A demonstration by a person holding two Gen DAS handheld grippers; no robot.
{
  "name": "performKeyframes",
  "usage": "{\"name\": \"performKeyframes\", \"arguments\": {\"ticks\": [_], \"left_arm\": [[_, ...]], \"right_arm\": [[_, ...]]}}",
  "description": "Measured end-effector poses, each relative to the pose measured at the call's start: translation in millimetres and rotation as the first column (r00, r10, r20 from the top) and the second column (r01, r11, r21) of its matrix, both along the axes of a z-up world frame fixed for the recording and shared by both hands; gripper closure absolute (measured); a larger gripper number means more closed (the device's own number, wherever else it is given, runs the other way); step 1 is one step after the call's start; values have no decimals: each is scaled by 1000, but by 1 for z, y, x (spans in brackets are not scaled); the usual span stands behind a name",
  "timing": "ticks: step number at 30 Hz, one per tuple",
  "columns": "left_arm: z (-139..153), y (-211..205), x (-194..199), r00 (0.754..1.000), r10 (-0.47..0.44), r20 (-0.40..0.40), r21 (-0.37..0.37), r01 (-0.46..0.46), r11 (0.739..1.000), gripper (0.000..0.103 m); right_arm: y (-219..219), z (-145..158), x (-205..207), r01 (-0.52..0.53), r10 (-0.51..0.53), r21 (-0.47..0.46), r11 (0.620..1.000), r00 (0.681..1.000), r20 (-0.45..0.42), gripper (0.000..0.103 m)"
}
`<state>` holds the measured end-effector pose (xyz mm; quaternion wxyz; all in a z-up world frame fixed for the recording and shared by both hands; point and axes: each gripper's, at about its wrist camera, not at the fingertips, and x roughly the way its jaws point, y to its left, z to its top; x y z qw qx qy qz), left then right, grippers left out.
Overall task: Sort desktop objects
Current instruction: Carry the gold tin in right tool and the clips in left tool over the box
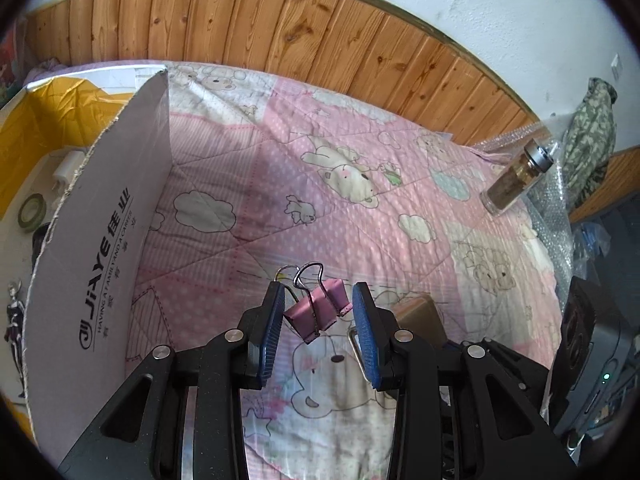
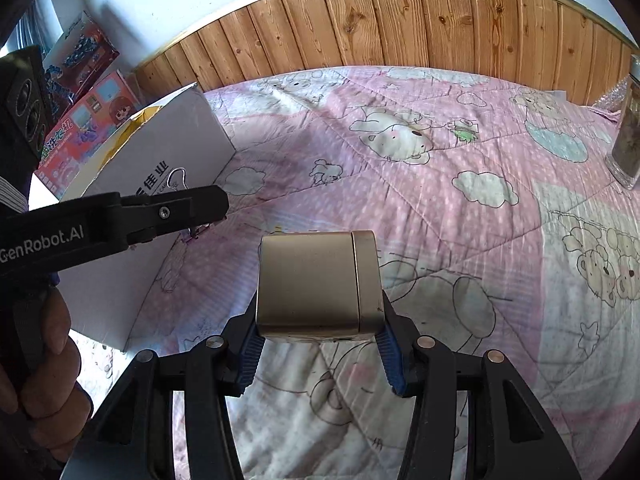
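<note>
My left gripper (image 1: 318,300) is shut on a pink binder clip (image 1: 320,312), which sits askew between the blue pads with its wire handles pointing up and away. It hangs above the pink quilt (image 1: 280,184), next to the white cardboard box (image 1: 100,260). My right gripper (image 2: 320,332) is shut on a bronze metal case (image 2: 316,284), held by its two sides over the quilt. In the right wrist view the left gripper's finger (image 2: 192,208) reaches in from the left, with the clip's wire handle (image 2: 176,178) showing above it. The bronze case (image 1: 420,316) also shows behind the left gripper's right finger.
The cardboard box has a yellow lining and holds a green tape roll (image 1: 32,210) and a white plug (image 1: 68,168). A glass jar (image 1: 516,180) stands at the quilt's far right, by bubble wrap. A wood-panelled wall (image 2: 400,20) runs behind. A hand (image 2: 40,360) grips the left tool.
</note>
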<state>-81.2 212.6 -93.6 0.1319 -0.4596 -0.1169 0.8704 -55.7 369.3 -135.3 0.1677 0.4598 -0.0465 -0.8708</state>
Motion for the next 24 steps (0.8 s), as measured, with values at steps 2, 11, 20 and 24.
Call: {"name": "performKeyframes", "arguments": {"ticks": [2, 11, 20, 24], "left_arm": [[6, -3, 9, 1000, -10, -7, 5, 10, 1000, 67], [19, -21, 37, 1000, -10, -14, 17, 10, 1000, 67], [36, -39, 64, 999, -7, -43, 11, 7, 1000, 67], [43, -47, 72, 998, -8, -57, 18, 9, 1000, 67]], "right_arm": [[-5, 4, 9, 2, -2, -1, 1000, 1000, -2, 51], [-22, 16, 40, 17, -17, -17, 1000, 1000, 0, 51], [-39, 29, 62, 20, -20, -12, 1000, 1000, 0, 51], [-50, 37, 70, 6, -6, -6, 1000, 1000, -9, 51]]}}
